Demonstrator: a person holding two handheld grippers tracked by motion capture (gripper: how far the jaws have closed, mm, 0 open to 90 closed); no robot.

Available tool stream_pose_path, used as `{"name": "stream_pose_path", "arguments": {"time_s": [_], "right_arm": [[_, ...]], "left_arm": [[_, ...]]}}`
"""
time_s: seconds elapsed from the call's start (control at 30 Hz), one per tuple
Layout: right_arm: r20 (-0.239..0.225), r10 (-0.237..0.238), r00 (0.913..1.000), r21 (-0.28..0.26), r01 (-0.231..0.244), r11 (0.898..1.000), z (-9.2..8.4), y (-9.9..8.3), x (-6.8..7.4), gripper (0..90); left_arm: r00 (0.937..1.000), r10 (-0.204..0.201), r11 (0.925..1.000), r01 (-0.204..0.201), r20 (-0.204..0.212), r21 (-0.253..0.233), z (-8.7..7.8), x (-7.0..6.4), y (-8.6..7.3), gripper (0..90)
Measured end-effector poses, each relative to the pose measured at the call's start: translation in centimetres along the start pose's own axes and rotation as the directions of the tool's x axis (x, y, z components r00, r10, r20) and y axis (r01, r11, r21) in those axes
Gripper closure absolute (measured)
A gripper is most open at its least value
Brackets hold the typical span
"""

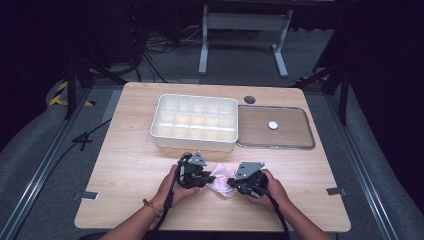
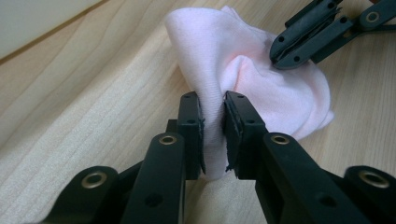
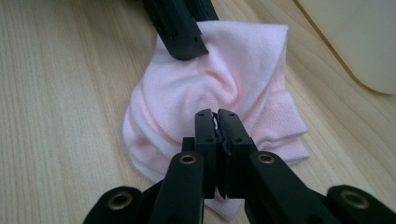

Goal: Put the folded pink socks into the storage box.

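Left gripper view: left tongs [image 2: 213, 135] and right tongs [image 2: 280, 56], at 2 o'clock, both pinch pink cloth [image 2: 261, 88]; pull evenly, keep it low over counter [image 2: 84, 121].

From above the near side we look forward and down across the whole tabletop [image 1: 130, 150]. Each gripper camera sits close behind its own jaws, low over the wood, facing the other's jaws. Between both pairs we share the pink cloth [image 2: 261, 88].
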State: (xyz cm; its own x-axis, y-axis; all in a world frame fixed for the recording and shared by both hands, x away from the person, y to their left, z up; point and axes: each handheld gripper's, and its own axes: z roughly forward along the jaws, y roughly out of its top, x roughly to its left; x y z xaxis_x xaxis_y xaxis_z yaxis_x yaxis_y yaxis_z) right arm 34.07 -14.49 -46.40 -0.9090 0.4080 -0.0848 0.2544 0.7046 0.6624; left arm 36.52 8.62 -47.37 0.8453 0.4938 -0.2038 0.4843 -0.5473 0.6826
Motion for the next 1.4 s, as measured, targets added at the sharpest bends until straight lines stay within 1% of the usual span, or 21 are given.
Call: {"name": "stream_pose_path", "arguments": {"time_s": [0.03, 0.1, 0.13, 0.2, 0.27, 0.33, 0.4, 0.43, 0.5, 0.53, 0.7, 0.73, 0.83, 0.87, 0.9, 0.97, 1.03, 1.27, 1.3, 1.33, 1.4], "right_arm": [[-0.007, 0.001, 1.0, 0.001, -0.001, 1.0, 0.0, 0.0, 0.0, 87.7], [-0.003, 0.003, 1.0, 0.002, -0.003, 1.0, 0.2, 0.0, 0.0, 88.0], [-0.006, 0.002, 1.0, -0.001, -0.002, 1.0, 0.3, 0.0, 0.1, 88.2], [-0.008, 0.003, 1.0, -0.001, -0.003, 1.0, 0.3, 0.1, 0.2, 88.2], [-0.002, -0.001, 1.0, -0.002, 0.001, 1.0, 0.4, 0.1, 0.2, 88.2], [0.001, -0.002, 1.0, -0.003, 0.002, 1.0, 0.4, 0.1, 0.2, 88.2], [0.015, -0.01, 0.9998, -0.007, 0.01, 1.0, 0.5, 0.2, 0.4, 88.5], [0.015, -0.01, 0.9998, -0.007, 0.01, 1.0, 0.5, 0.2, 0.4, 88.5], [0.01, -0.005, 0.9999, -0.015, 0.005, 1.0, 0.7, 0.3, 0.5, 88.6], [0.01, -0.006, 0.9999, -0.016, 0.006, 1.0, 0.7, 0.3, 0.5, 88.6], [0.017, -0.007, 0.9998, -0.018, 0.007, 1.0, 0.5, 0.4, 0.5, 87.1], [0.021, -0.009, 0.9998, -0.022, 0.009, 1.0, 0.4, 0.4, 0.5, 86.8], [0.053, -0.006, 0.9986, -0.064, 0.009, 0.998, -0.1, 0.6, 0.3, 88.6], [0.056, -0.002, 0.9984, -0.072, 0.006, 0.997, -0.1, 0.7, 0.3, 88.8], [0.052, -0.001, 0.9987, -0.078, 0.005, 0.997, -0.1, 0.7, 0.3, 89.0], [0.05, -0.004, 0.9988, -0.062, 0.007, 0.998, 0.4, 0.9, 0.3, 89.0], [0.042, -0.002, 0.9991, -0.05, 0.004, 0.999, 1.0, 1.0, 0.3, 89.1], [0.039, 0.017, 0.9991, -0.065, -0.015, 0.998, 1.8, 1.2, 0.4, 89.1], [0.045, 0.013, 0.9989, -0.068, -0.01, 0.998, 1.9, 1.3, 0.5, 88.9], [0.046, 0.018, 0.9988, -0.069, -0.015, 0.998, 1.9, 1.3, 0.5, 88.4], [0.04, 0.03, 0.9988, -0.076, -0.027, 0.997, 1.7, 1.2, 0.4, 86.5]], "left_arm": [[1.0, 0.003, 1.0, -0.003, -0.008, 0.001, -0.1, -0.1, 0.1, 78.4], [1.0, -0.002, 0.9996, 0.002, -0.001, -0.029, -0.2, -0.2, 0.2, 79.3], [0.9999, 0.009, 0.9993, -0.009, -0.006, -0.036, -0.4, -0.3, 0.3, 79.6], [0.9998, 0.016, 0.9983, -0.017, -0.012, -0.056, -0.6, -0.6, 0.4, 79.4], [0.9993, 0.033, 0.9968, -0.034, -0.02, -0.072, -0.8, -0.8, 0.6, 78.3], [0.9989, 0.039, 0.9949, -0.042, -0.027, -0.092, -0.9, -1.2, 0.8, 78.3], [0.9971, 0.066, 0.9936, -0.069, -0.038, -0.09, -0.8, -1.8, 1.0, 78.5], [0.9971, 0.066, 0.9936, -0.069, -0.038, -0.09, -0.8, -1.8, 1.0, 78.0], [0.9952, 0.088, 0.9914, -0.092, -0.042, -0.093, -0.7, -2.2, 1.2, 77.6], [0.9948, 0.091, 0.9914, -0.095, -0.045, -0.09, -0.7, -2.3, 1.2, 77.5], [0.995, 0.084, 0.9924, -0.088, -0.055, -0.086, -0.8, -2.0, 1.1, 78.0], [0.9961, 0.069, 0.9929, -0.074, -0.054, -0.093, -0.8, -1.9, 1.1, 78.4], [0.996, 0.072, 0.9926, -0.076, -0.053, -0.095, -1.0, -1.8, 1.1, 78.9], [0.9964, 0.067, 0.9926, -0.072, -0.053, -0.097, -1.0, -1.9, 1.1, 79.0], [0.9956, 0.078, 0.9912, -0.083, -0.051, -0.103, -1.0, -1.9, 1.2, 79.3], [0.9958, 0.08, 0.9904, -0.085, -0.044, -0.109, -1.0, -2.1, 1.2, 80.4], [0.9945, 0.099, 0.9892, -0.102, -0.036, -0.105, -1.1, -2.2, 1.3, 81.7], [0.9954, 0.091, 0.9891, -0.094, -0.03, -0.113, -1.2, -2.3, 1.3, 82.6], [0.9943, 0.099, 0.988, -0.103, -0.04, -0.115, -1.2, -2.2, 1.3, 82.6], [0.9948, 0.092, 0.9883, -0.097, -0.043, -0.118, -1.3, -2.2, 1.3, 82.7], [0.9944, 0.094, 0.9887, -0.099, -0.048, -0.113, -1.4, -2.1, 1.3, 82.7]]}}
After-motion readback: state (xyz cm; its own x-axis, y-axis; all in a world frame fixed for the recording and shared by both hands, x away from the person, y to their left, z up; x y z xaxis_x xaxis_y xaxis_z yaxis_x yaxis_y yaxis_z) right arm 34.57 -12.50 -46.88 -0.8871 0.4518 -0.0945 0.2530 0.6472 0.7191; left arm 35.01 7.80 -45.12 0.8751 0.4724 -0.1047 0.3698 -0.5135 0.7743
